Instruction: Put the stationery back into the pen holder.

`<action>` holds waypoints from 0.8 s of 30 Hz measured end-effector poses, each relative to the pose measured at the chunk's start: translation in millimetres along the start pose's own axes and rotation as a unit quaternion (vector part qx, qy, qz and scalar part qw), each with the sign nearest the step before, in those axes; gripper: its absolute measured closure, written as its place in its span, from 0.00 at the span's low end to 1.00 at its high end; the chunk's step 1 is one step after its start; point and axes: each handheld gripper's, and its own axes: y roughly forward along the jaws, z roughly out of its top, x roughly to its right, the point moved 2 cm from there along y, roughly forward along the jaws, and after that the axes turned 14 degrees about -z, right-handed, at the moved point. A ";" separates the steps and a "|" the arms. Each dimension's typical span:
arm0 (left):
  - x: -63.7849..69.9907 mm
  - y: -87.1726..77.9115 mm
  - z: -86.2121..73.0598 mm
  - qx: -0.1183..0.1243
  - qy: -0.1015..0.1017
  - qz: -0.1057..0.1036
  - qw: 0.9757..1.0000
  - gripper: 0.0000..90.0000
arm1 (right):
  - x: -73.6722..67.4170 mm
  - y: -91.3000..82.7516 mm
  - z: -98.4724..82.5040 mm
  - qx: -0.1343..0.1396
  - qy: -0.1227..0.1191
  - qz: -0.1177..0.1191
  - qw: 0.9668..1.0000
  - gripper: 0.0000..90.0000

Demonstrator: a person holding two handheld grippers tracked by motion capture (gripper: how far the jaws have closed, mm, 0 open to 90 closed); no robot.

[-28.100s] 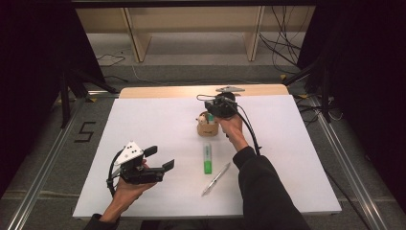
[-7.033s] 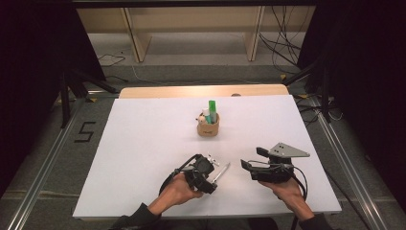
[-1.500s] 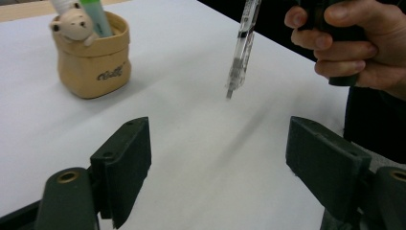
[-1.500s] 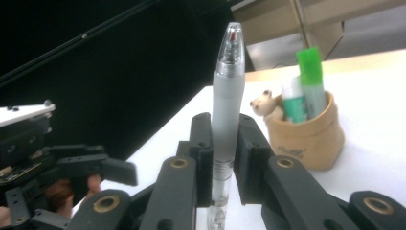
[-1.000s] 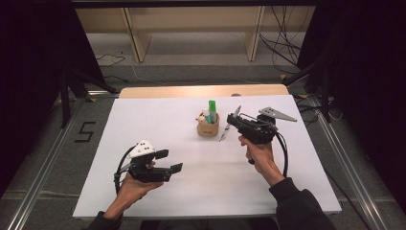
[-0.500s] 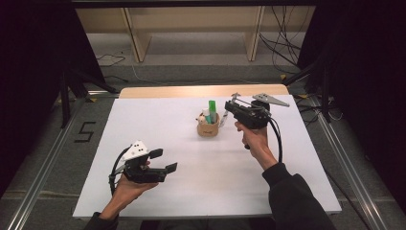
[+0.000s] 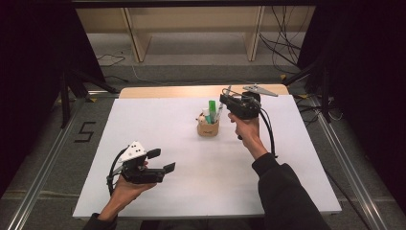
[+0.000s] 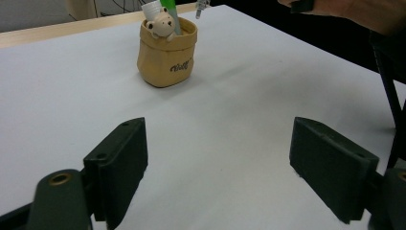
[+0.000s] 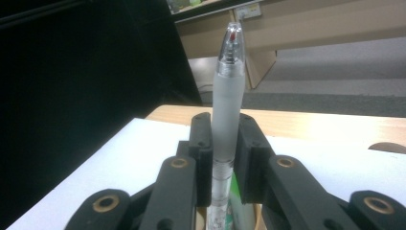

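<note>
Nearest the person, the left gripper [image 7: 160, 161] hovers low over the white table [image 7: 297, 158] with its jaws spread wide and nothing between them. Farther off stands the tan bear pen holder [image 7: 208, 126] with a green marker [image 7: 212, 109] in it — just beside it the right gripper [image 7: 225, 103], clamped tight on a frosted ballpoint pen [image 9: 228, 100], holds it over the holder.

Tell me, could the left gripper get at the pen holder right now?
Probably yes. The left gripper is open and empty, and bare white table lies between it and the pen holder. The right gripper, shut on a pen, hovers just beside the holder and might crowd it.
</note>
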 end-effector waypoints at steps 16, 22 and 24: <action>-0.3 -0.8 -1.2 0.004 -0.001 0.000 1.000 0.21 | -2.1 29.1 -11.4 -0.028 -0.017 -0.037 0.999 0.89; -0.1 -0.9 -1.0 0.003 0.002 -0.001 1.000 0.21 | -3.5 36.4 -17.9 -0.038 -0.026 -0.046 0.998 0.88; 0.0 -0.9 -0.9 0.003 0.002 -0.001 1.000 0.20 | -4.1 38.1 -19.5 -0.040 -0.028 -0.046 0.998 0.88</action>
